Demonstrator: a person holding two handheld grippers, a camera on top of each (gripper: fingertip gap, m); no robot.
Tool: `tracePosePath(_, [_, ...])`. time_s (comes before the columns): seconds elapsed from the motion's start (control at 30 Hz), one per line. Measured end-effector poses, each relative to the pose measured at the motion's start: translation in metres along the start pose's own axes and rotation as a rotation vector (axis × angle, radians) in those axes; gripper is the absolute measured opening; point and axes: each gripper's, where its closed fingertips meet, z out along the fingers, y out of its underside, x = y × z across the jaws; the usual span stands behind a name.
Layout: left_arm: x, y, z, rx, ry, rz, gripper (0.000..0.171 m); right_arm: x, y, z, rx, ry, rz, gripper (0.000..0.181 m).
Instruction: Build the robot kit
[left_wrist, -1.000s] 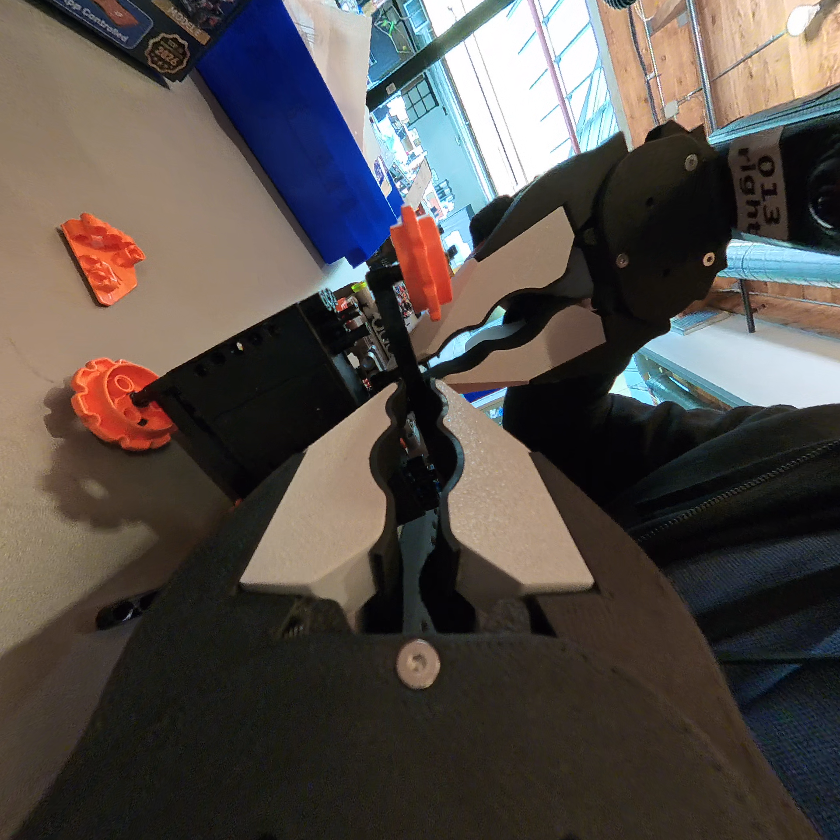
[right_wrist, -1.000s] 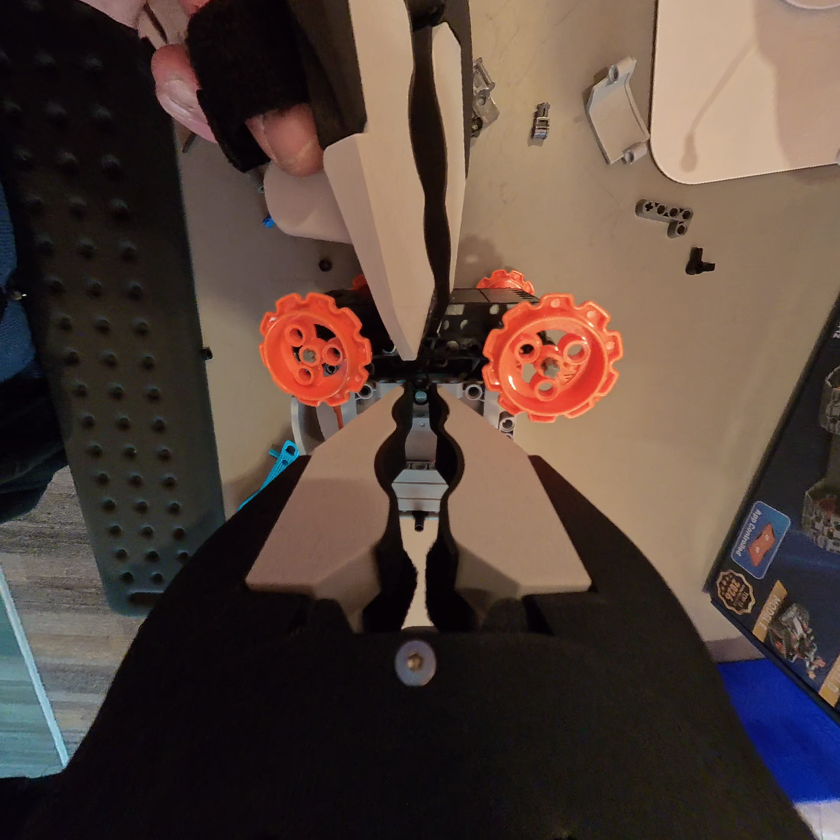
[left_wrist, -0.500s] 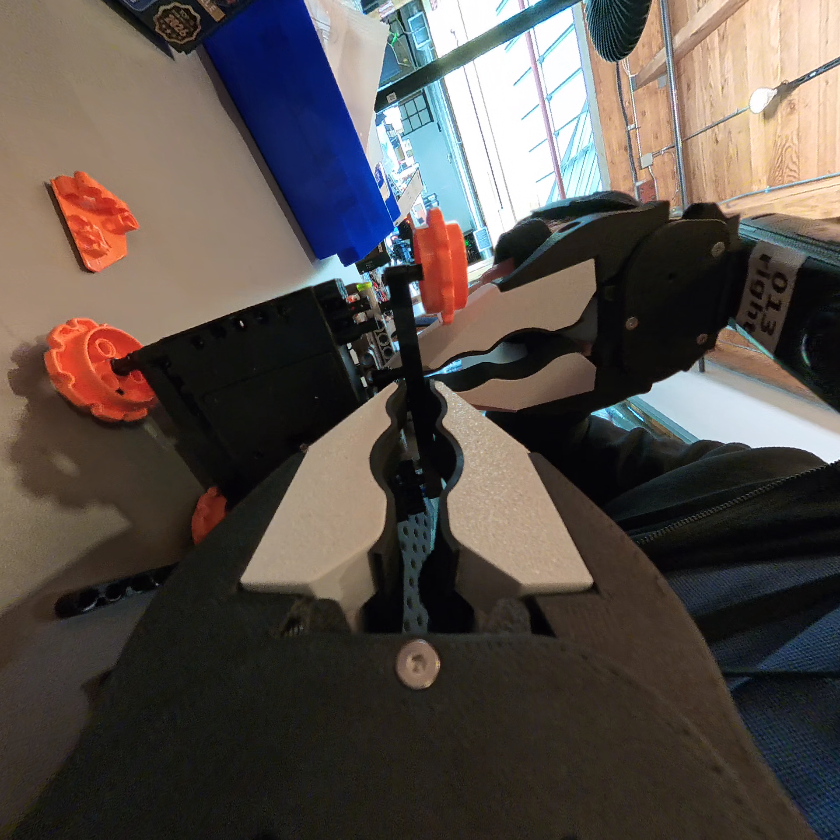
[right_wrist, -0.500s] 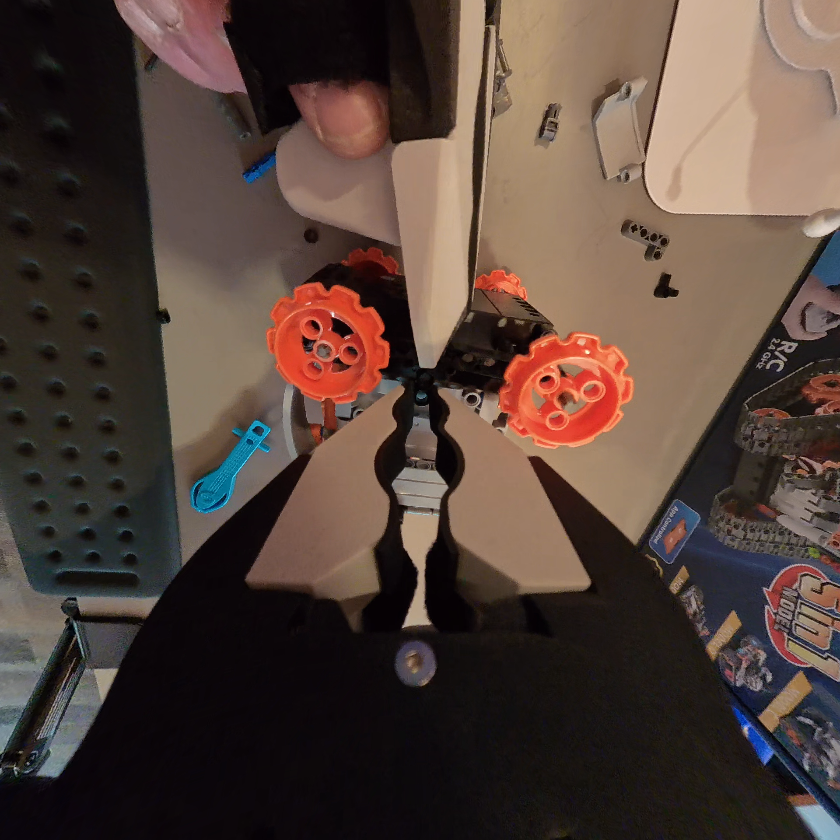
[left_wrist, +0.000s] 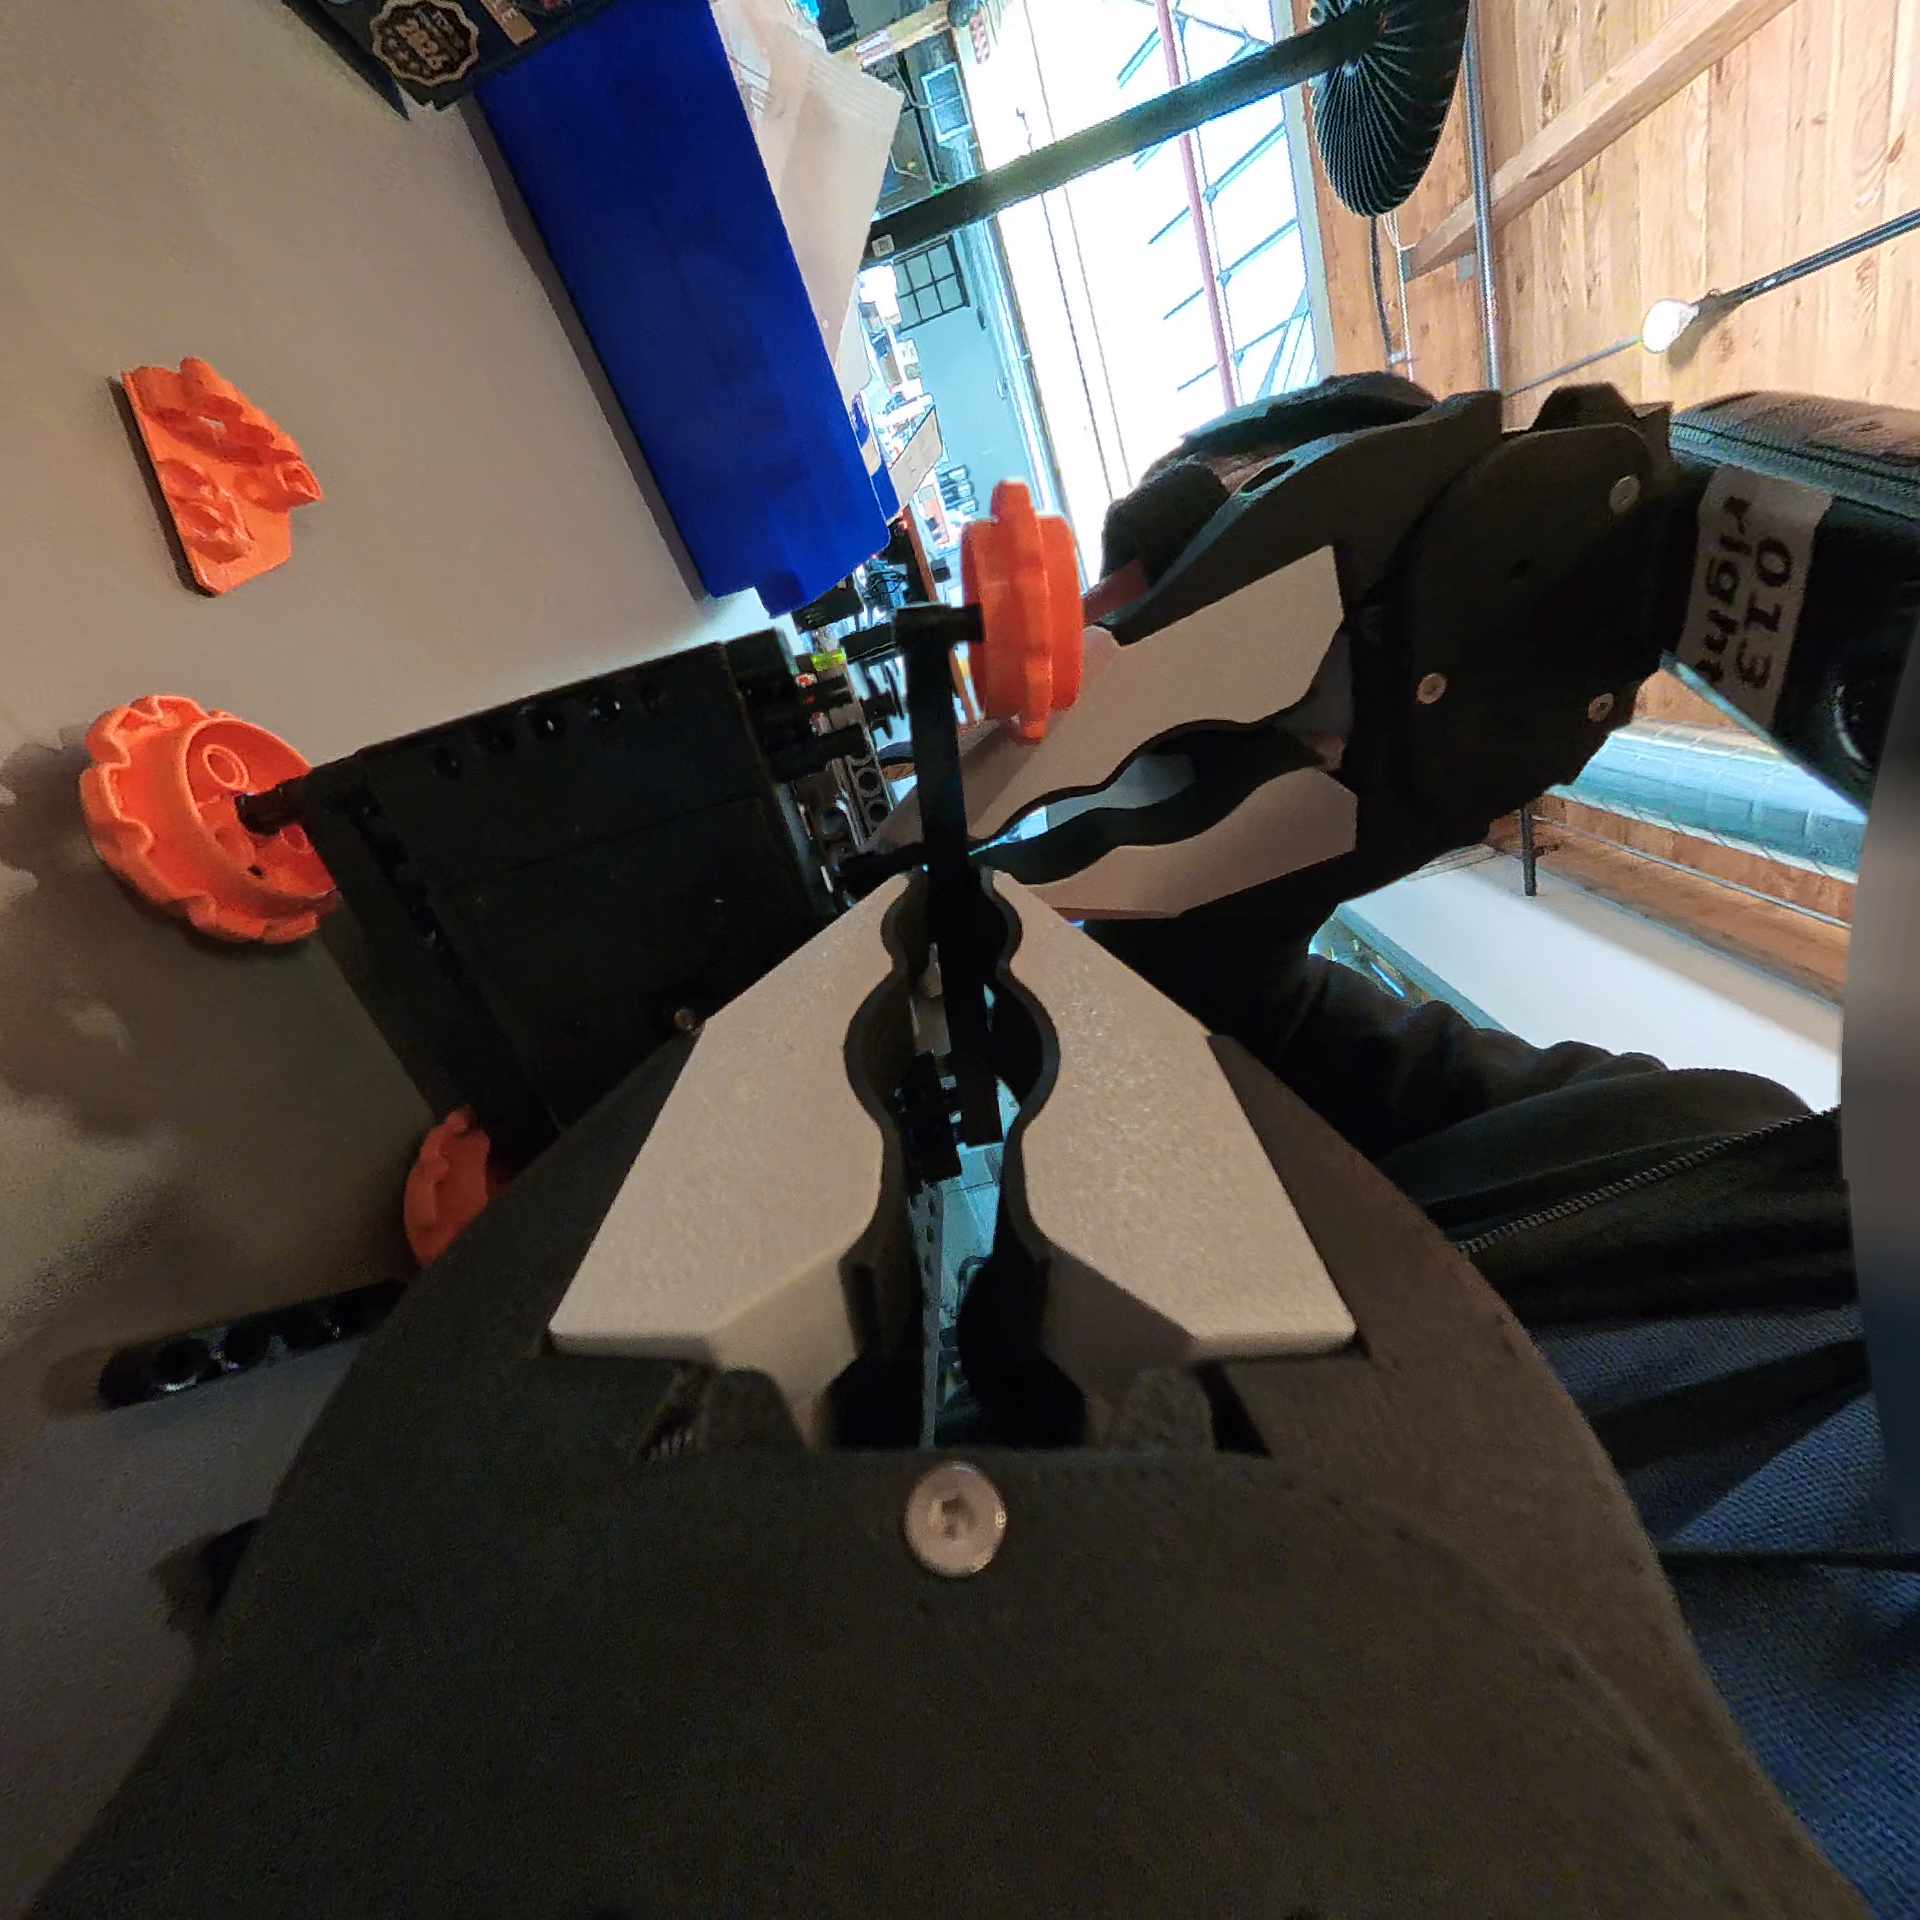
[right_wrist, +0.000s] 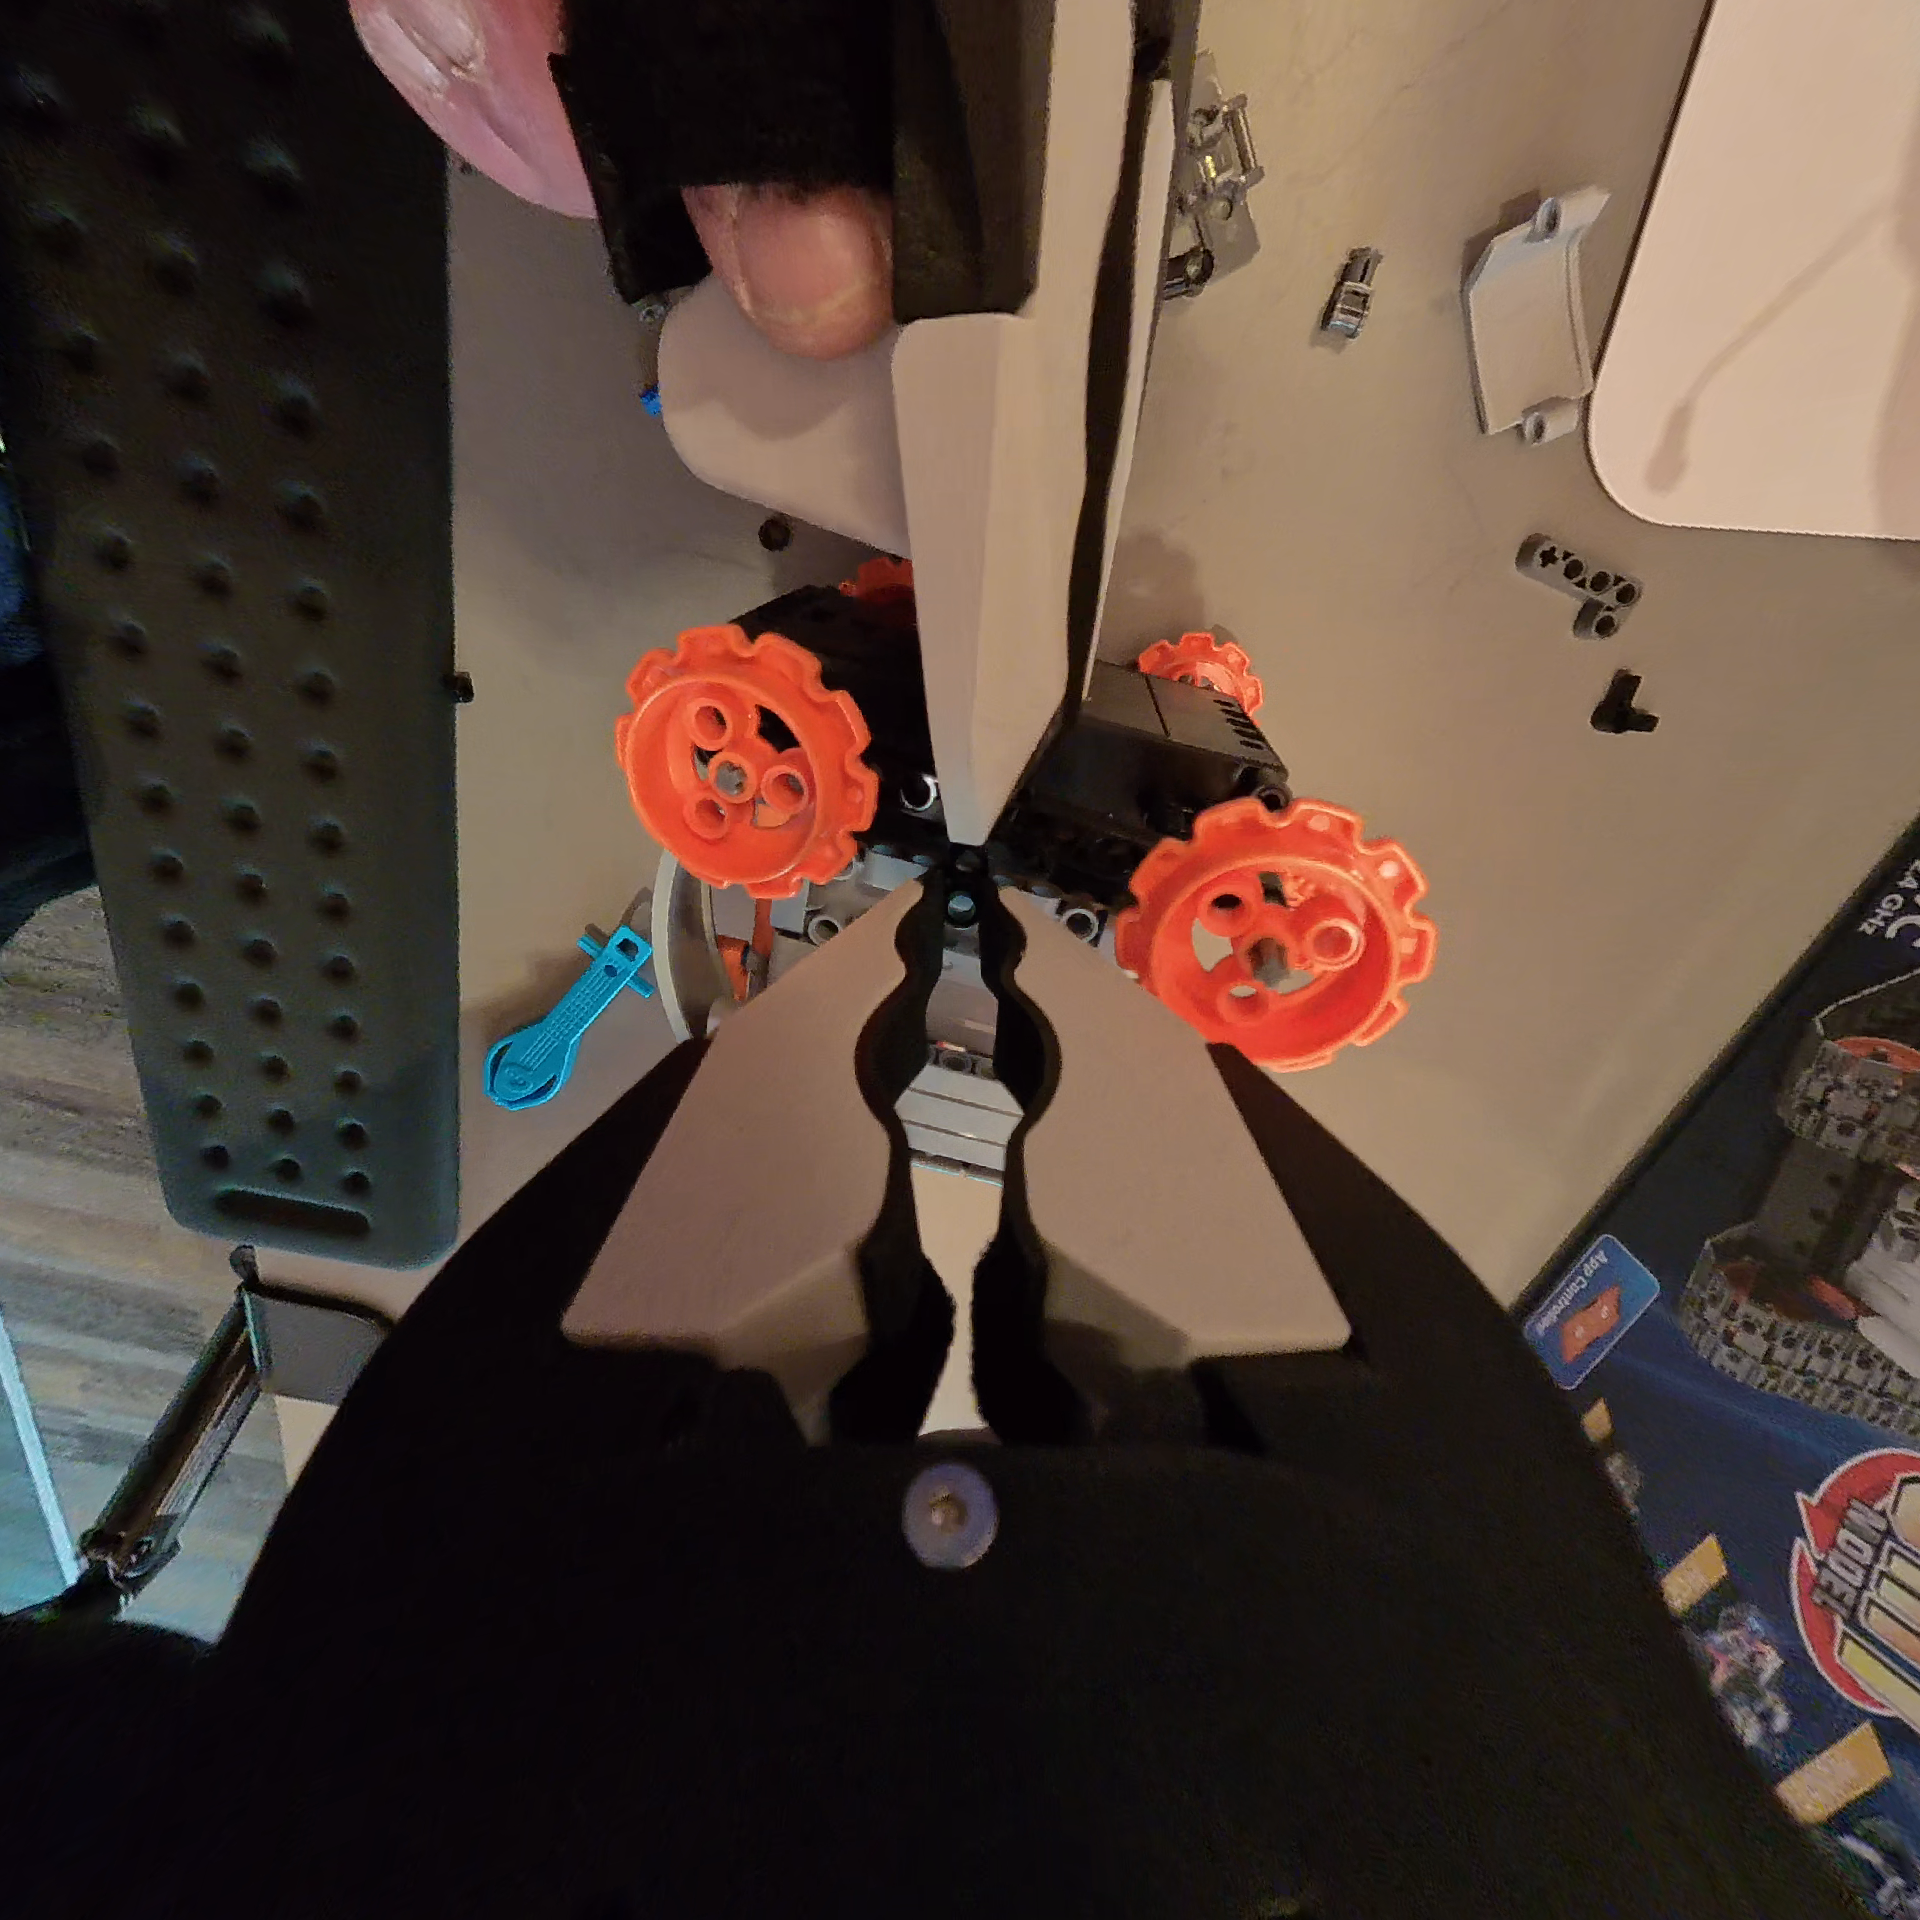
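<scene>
A black brick-built vehicle body (left_wrist: 582, 852) with orange toothed wheels (left_wrist: 197, 821) rests on one wheel on the table. My left gripper (left_wrist: 951, 883) is shut on a thin black beam (left_wrist: 940, 769) that stands out from the body. My right gripper (right_wrist: 961, 894) is shut on a small black pin (right_wrist: 961, 906) at that beam, tip to tip with the left gripper (right_wrist: 977, 821), which comes in from above. Two orange wheels (right_wrist: 743, 774) (right_wrist: 1278, 930) flank the tips. The right gripper (left_wrist: 966, 862) also shows in the left wrist view, below another orange wheel (left_wrist: 1023, 613).
A blue bin (left_wrist: 686, 281), an orange plate piece (left_wrist: 213, 478) and a loose black beam (left_wrist: 239, 1351) lie on the table. A studded grey mat (right_wrist: 239, 623), a blue tool (right_wrist: 561, 1023), small grey parts (right_wrist: 1527, 312), a white tray (right_wrist: 1787, 260) and a printed box (right_wrist: 1766, 1455) surround the model. The tips of both grippers are at nearly the same place. Both grippers' tips are roughly 15 cm from the orange plate piece (left_wrist: 213, 478).
Both grippers stay shut. The model and the two grippers have turned together, so the wheels now sit slanted in the right wrist view. The left gripper has swung across it.
</scene>
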Motion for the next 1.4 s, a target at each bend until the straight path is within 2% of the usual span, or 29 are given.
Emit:
tracePosePath(0.37, [-0.002, -0.005, -0.002, 0.003, 0.004, -0.028, 0.006, 0.005, -0.002, 0.002, -0.102, 0.082, -0.028, 0.003])
tracePosePath(0.7, [-0.002, -0.006, -0.003, 0.010, 0.009, -0.036, 0.006, 0.005, -0.002, 0.002, -0.097, 0.010, 0.011, 0.003])
tracePosePath(0.9, [-0.002, -0.009, -0.004, 0.025, 0.008, -0.064, 0.006, 0.007, -0.003, 0.002, -0.130, 0.046, -0.060, 0.002])
tracePosePath(1.07, [-0.003, -0.010, -0.004, 0.037, 0.004, -0.082, 0.006, 0.008, -0.003, 0.003, -0.149, 0.071, -0.037, 0.002])
tracePosePath(1.4, [-0.007, -0.014, -0.006, 0.051, -0.011, -0.057, 0.007, 0.010, -0.008, -0.001, 0.127, 0.060, 0.106, 0.011])
